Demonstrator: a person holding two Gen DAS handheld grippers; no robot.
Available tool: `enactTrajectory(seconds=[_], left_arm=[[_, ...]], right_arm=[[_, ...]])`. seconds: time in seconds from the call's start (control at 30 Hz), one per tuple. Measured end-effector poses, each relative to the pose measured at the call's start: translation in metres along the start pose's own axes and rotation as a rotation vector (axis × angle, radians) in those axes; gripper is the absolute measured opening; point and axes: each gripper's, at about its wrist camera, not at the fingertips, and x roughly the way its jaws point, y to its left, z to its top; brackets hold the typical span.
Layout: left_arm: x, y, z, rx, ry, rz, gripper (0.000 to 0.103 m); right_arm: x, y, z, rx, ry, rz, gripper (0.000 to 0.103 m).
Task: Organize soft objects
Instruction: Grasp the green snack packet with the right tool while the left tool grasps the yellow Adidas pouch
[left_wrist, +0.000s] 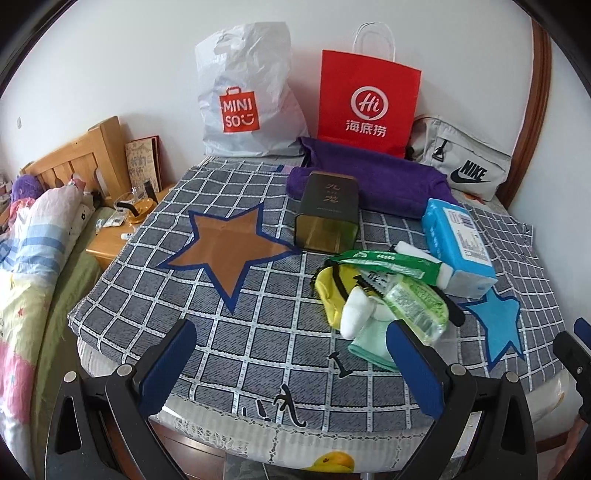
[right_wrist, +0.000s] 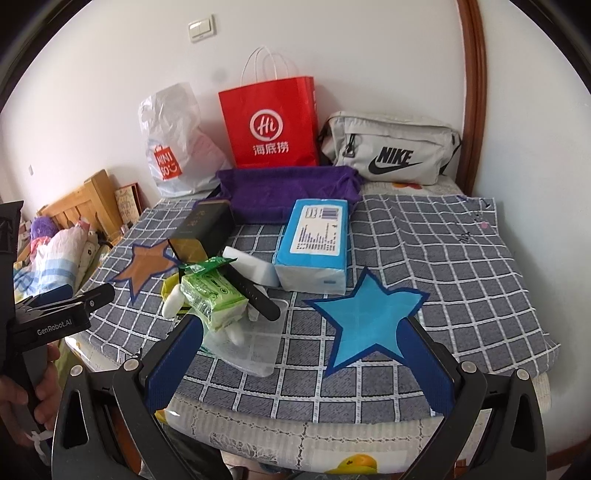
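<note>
Two grippers, both hanging over the near edge of the checked cloth (left_wrist: 258, 332) with jaws spread wide, holding nothing. Going big to small: we are seeing the purple towel (right_wrist: 288, 188) lying folded at the back, in front of the red paper bag (right_wrist: 271, 125) — limp, light, best pinched at a folded edge so it is not unrolling. The blue tissue pack (right_wrist: 317, 243) is sitting mid-cloth between the two star patches, squashy but boxy, so we are judging a squeeze across its short sides works. The green wipes pack (right_wrist: 214, 299) is resting on the pile beside it, film probably slippery, grab across the middle. The yellow pouch (left_wrist: 332, 291) and white sock (left_wrist: 356, 310) are partly buried underneath. The left gripper (left_wrist: 291, 365) is hovering nearest the pile; the right gripper (right_wrist: 303, 365) is over the blue star (right_wrist: 369, 317).
</note>
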Motion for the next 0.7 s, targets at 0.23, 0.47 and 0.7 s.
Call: enactTrajectory(seconds=[0.23, 0.47, 0.7], left_arm=[[0.039, 0.026, -0.006, -0.060, 0.064, 0.023, 0.103], [0.062, 0.048, -0.008, -0.100, 0.098, 0.015, 0.103], [0.074, 0.063, -0.006, -0.138, 0.113, -0.006, 0.103]], right_arm=[[0.049, 0.020, 0.009, -0.080, 0.047, 0.060, 0.103], [0.078, 0.055, 0.039, -0.161, 0.061, 0.191, 0.103], [0.120, 0.107, 0.066, -0.364, 0.108, 0.216, 0.085]])
